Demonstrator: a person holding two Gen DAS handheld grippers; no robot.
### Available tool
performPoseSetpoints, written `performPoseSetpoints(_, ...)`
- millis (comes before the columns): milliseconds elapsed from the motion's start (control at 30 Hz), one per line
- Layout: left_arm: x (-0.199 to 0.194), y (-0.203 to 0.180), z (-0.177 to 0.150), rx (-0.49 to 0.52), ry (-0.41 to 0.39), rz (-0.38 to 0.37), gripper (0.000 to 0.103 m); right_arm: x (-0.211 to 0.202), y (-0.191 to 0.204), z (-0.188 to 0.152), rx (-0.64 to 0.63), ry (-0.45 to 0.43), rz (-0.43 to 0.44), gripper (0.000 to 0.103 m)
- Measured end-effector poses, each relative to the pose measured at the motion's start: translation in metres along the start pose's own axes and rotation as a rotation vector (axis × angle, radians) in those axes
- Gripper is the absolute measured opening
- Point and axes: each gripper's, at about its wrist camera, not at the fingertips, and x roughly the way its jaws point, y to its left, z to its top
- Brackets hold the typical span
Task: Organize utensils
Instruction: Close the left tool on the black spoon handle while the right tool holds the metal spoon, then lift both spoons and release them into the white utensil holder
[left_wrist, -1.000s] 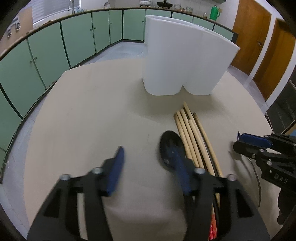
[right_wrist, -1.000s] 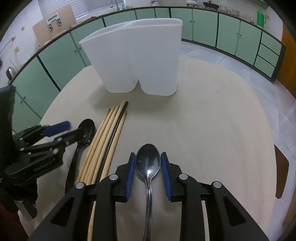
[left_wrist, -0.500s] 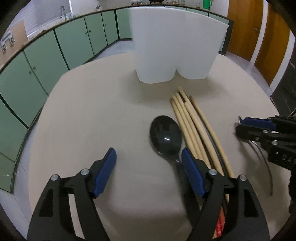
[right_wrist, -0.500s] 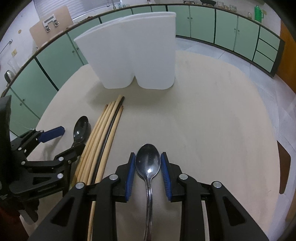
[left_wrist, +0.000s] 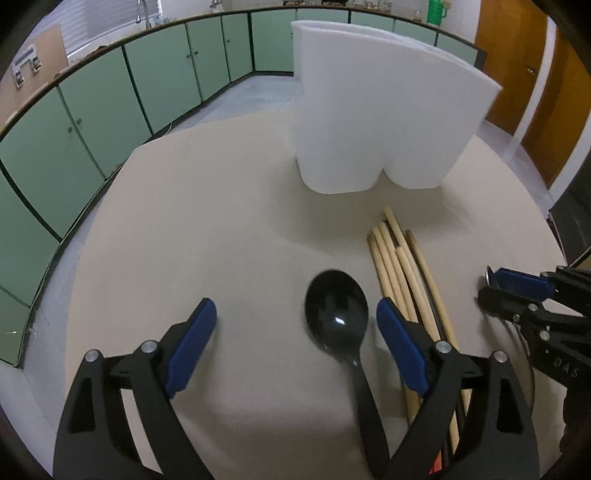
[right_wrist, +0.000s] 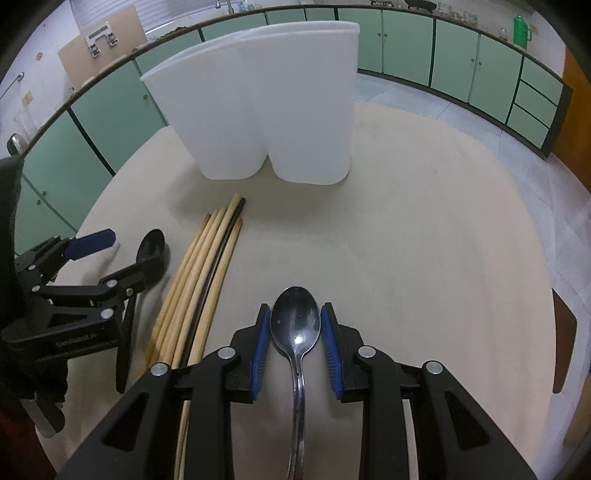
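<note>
Straddling the black spoon (left_wrist: 337, 314), the left gripper (left_wrist: 295, 325) has just been spreading its jaws, bowl nearer the right pad, handle running back. Right view: right gripper (right_wrist: 295, 332) clasps the steel spoon (right_wrist: 295, 325) (surface beneath).

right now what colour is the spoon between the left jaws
Black, glossy. The spoon shows best in the left wrist view, lying on the table beside the wooden chopsticks.
</note>
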Motion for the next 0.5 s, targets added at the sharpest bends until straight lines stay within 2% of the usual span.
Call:
performPoseSetpoints(67, 0.006, 0.002, 0.004, -0.019, 0.019, -0.012, 0.084, 0.001, -0.001, 0.001, 0.001, 0.002, 0.002, 0.028)
performPoseSetpoints(100, 0.007, 0.002, 0.003, -0.025, 0.025, -0.017, 0.074, 0.001, -0.002, 0.0, 0.0, 0.002, 0.001, 0.028)
performPoseSetpoints(167, 0.007, 0.003, 0.004, -0.027, 0.017, -0.015, 0.064, 0.001, 0.001, -0.002, -0.019, 0.001, -0.013, 0.028)
performPoseSetpoints(233, 0.005, -0.001, 0.005, -0.023, 0.008, -0.035, 0.043, 0.0, 0.004, -0.004, -0.031, -0.003, -0.023, 0.027)
performPoseSetpoints(267, 0.004, -0.001, 0.006, -0.02, 0.002, -0.043, 0.037, -0.001, 0.005, -0.005, -0.029, -0.008, -0.022, 0.027)
performPoseSetpoints(400, -0.001, -0.003, 0.006, -0.014, -0.031, -0.068, 0.035, -0.016, 0.004, -0.012, -0.01, -0.075, -0.002, 0.027)
performPoseSetpoints(500, -0.018, -0.004, -0.004, -0.021, -0.114, -0.082, 0.034, -0.042, 0.003, -0.02, 0.0, -0.179, 0.034, 0.027)
